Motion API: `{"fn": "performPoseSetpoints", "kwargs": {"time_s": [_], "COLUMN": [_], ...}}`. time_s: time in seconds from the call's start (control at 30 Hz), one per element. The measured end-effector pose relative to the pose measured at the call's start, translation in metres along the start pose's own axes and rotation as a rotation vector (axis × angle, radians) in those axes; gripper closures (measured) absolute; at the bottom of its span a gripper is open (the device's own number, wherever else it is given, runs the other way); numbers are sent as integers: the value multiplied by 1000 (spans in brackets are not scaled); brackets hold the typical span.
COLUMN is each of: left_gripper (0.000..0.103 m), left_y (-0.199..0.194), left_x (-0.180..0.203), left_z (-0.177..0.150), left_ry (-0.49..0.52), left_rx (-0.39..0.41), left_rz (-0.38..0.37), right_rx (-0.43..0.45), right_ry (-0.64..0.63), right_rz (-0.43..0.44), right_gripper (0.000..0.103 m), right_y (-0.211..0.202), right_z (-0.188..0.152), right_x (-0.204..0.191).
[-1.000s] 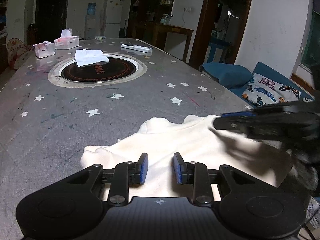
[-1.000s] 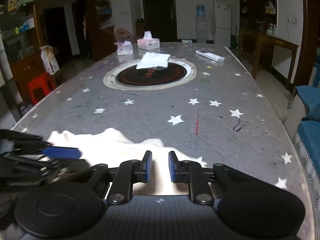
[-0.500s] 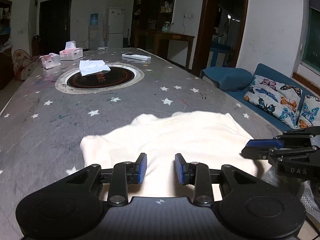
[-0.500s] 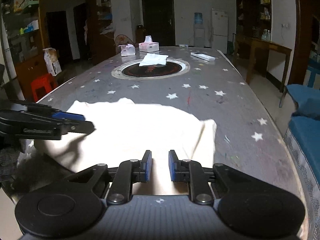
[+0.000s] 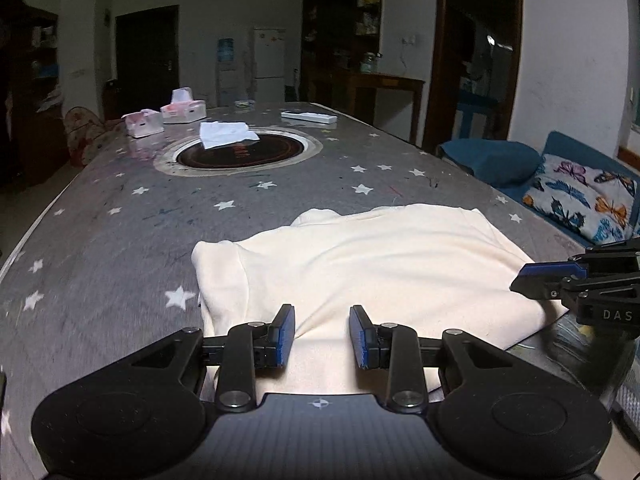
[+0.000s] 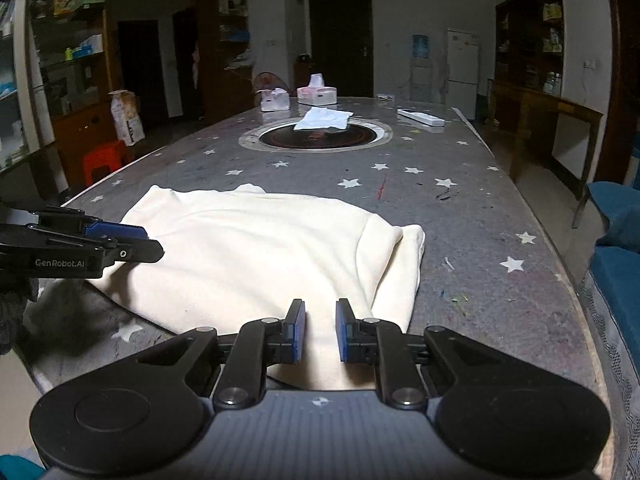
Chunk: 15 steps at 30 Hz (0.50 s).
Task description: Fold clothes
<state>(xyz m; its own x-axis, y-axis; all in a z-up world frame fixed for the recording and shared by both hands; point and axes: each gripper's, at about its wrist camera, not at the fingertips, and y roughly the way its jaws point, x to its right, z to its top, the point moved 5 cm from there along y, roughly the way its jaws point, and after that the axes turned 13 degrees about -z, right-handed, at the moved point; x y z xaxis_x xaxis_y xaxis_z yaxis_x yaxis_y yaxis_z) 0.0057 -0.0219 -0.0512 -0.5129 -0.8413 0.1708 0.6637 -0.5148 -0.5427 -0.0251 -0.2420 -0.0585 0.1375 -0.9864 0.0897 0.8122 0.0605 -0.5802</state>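
A cream garment [image 5: 372, 264] lies folded flat near the front edge of the grey star-patterned table [image 5: 120, 216]; it also shows in the right wrist view [image 6: 256, 248]. My left gripper [image 5: 322, 336] is open and empty over the garment's near edge. My right gripper [image 6: 320, 330] is open with a narrow gap, empty, over the garment's near right part. Each gripper shows from the side in the other's view: the right one [image 5: 560, 280] and the left one [image 6: 116, 244].
A round dark hotplate [image 5: 240, 152] with a white cloth [image 5: 224, 134] sits mid-table. Two tissue boxes [image 5: 182, 110] and a white remote [image 5: 308, 117] lie at the far end. A blue sofa with a butterfly cushion [image 5: 580, 196] stands right of the table.
Both grippers have pulled back toward the front edge and risen off the garment. The garment now lies spread flatter and more of it is in view.
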Motion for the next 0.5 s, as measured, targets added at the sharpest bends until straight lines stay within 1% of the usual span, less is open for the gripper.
{"fn": "performPoseSetpoints", "kwargs": {"time_s": [0.33, 0.43, 0.5], "left_gripper": [69, 64, 64], "left_y": [-23, -35, -44], "left_x": [18, 22, 24], "left_z": [-16, -17, -16], "left_ry": [-8, 4, 14], "left_rx": [7, 28, 45], "left_rz": [-17, 2, 19], "right_rx": [-2, -3, -6], "right_ry": [-55, -45, -41], "right_rz": [52, 59, 67], "right_gripper": [88, 87, 87], "right_y": [-29, -33, -35], "right_z": [-19, -21, -18], "right_x": [1, 0, 0]}}
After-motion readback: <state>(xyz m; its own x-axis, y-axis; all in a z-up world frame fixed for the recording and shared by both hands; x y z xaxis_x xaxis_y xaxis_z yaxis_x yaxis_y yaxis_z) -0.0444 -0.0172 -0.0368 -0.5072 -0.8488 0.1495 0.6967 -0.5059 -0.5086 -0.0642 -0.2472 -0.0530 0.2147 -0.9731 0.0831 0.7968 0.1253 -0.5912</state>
